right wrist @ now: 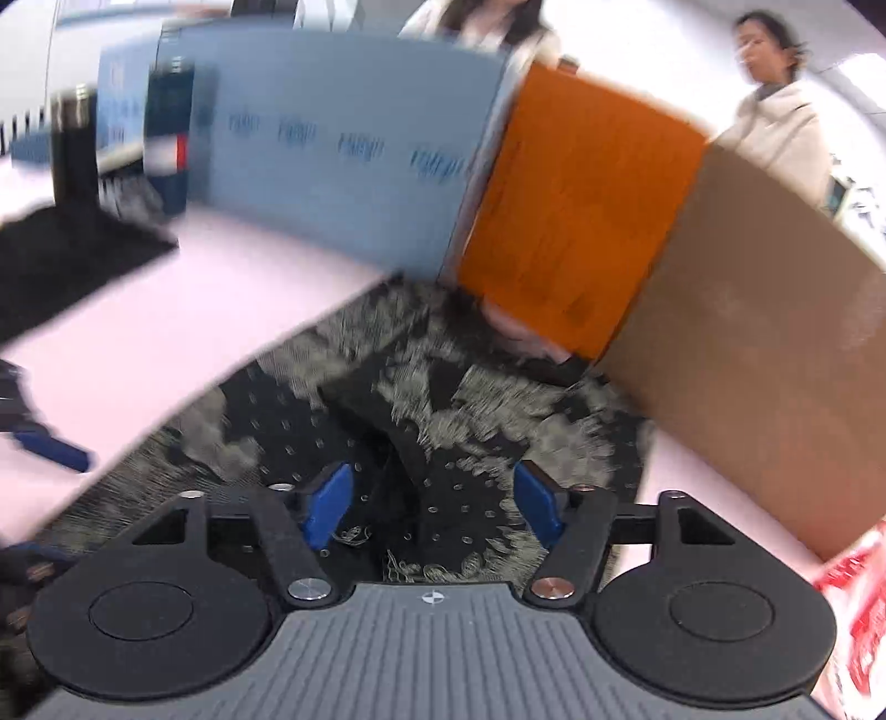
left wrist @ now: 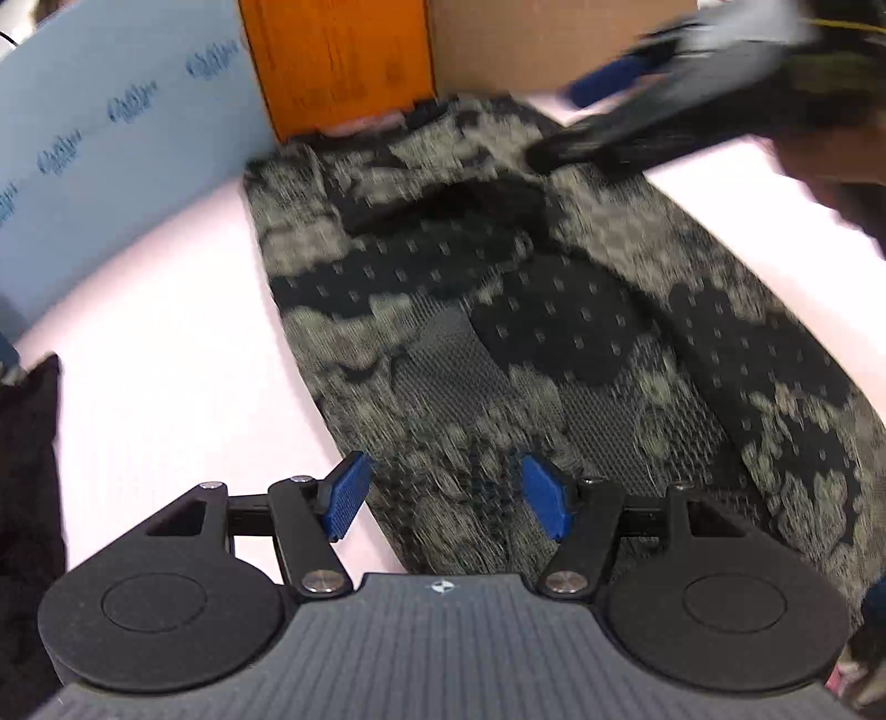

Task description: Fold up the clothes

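A black and olive patterned knit garment (left wrist: pixel 515 332) lies spread on the pink table (left wrist: pixel 155 343), running from the near edge to the boxes at the back. My left gripper (left wrist: pixel 446 493) is open and empty, its blue pads over the garment's near left edge. My right gripper (right wrist: pixel 432 498) is open and empty above the garment's far end (right wrist: pixel 443 421), close to the boxes. It also shows blurred at the top right of the left wrist view (left wrist: pixel 637 105). The left gripper's blue tip shows at the left of the right wrist view (right wrist: pixel 52 446).
An orange box (left wrist: pixel 338 61), a brown cardboard box (left wrist: pixel 537 39) and a light blue foam board (left wrist: pixel 111 133) stand along the table's back. A black cloth (left wrist: pixel 27 471) lies at the left. Two people (right wrist: pixel 775 116) stand behind the boxes. A red and white package (right wrist: pixel 858 609) is at the right.
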Tool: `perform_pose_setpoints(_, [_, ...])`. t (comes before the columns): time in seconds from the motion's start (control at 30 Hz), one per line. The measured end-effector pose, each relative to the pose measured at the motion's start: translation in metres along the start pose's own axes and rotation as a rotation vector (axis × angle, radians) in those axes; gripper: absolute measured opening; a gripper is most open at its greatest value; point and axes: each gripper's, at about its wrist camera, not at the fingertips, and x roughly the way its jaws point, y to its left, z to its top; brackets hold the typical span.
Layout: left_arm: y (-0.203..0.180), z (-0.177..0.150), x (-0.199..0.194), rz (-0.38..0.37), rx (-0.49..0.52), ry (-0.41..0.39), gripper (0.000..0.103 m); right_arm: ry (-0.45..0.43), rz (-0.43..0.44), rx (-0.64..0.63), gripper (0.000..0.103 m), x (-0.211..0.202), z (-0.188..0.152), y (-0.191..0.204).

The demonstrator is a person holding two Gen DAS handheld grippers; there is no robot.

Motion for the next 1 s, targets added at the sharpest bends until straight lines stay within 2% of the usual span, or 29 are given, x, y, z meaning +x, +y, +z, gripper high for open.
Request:
perform_pose_setpoints(0.1, [-0.008, -0.011, 0.003, 0.029, 0.039, 0.019, 0.06, 0.033, 0.047, 0.006, 0.055, 0.037, 0.0, -0.001])
perform_pose_setpoints(0.23, [-0.01, -0.019, 0.001, 0.039, 0.048, 0.014, 0.066, 0.024, 0.077, 0.042, 0.052, 0.061, 0.0, -0.003])
perform_pose_setpoints(0.27, [-0.011, -0.019, 0.001, 0.048, 0.047, 0.014, 0.068, 0.023, 0.088, 0.073, 0.042, 0.064, 0.0, -0.007])
perform_pose_setpoints(0.3, [-0.011, -0.02, 0.001, 0.055, 0.046, 0.014, 0.071, 0.025, 0.102, 0.115, 0.012, 0.067, 0.001, -0.011])
perform_pose_setpoints(0.33, [-0.01, -0.019, 0.002, 0.058, 0.043, 0.015, 0.073, 0.038, 0.113, 0.164, 0.002, 0.071, 0.002, -0.016])
perform_pose_setpoints(0.4, [-0.01, -0.019, 0.002, 0.064, 0.037, 0.018, 0.074, 0.027, 0.146, 0.341, 0.002, 0.074, 0.0, -0.037])
perform_pose_setpoints(0.53, [-0.005, -0.02, 0.003, 0.059, 0.005, 0.025, 0.078, -0.007, 0.136, 0.869, 0.002, 0.074, -0.033, -0.098])
perform_pose_setpoints(0.63, [-0.003, -0.021, 0.004, 0.061, -0.002, 0.024, 0.082, 0.023, 0.128, 1.066, 0.002, 0.067, -0.059, -0.117])
perform_pose_setpoints(0.73, [-0.003, -0.022, 0.004, 0.062, -0.006, 0.02, 0.084, 0.064, 0.116, 1.083, 0.007, 0.055, -0.071, -0.118])
perform_pose_setpoints(0.8, [-0.003, -0.022, 0.004, 0.063, -0.005, 0.02, 0.085, 0.065, 0.074, 1.036, 0.011, 0.042, -0.072, -0.116])
perform_pose_setpoints(0.87, [-0.003, -0.022, 0.004, 0.065, 0.001, 0.02, 0.085, 0.067, 0.044, 0.958, 0.037, 0.028, -0.066, -0.112])
perform_pose_setpoints(0.97, [-0.004, -0.021, 0.004, 0.07, 0.009, 0.018, 0.086, 0.089, 0.075, 0.841, 0.046, 0.003, -0.054, -0.107])
perform_pose_setpoints(1.0, [-0.004, -0.021, 0.004, 0.071, 0.009, 0.018, 0.086, 0.102, 0.098, 0.812, 0.053, -0.006, -0.051, -0.107])
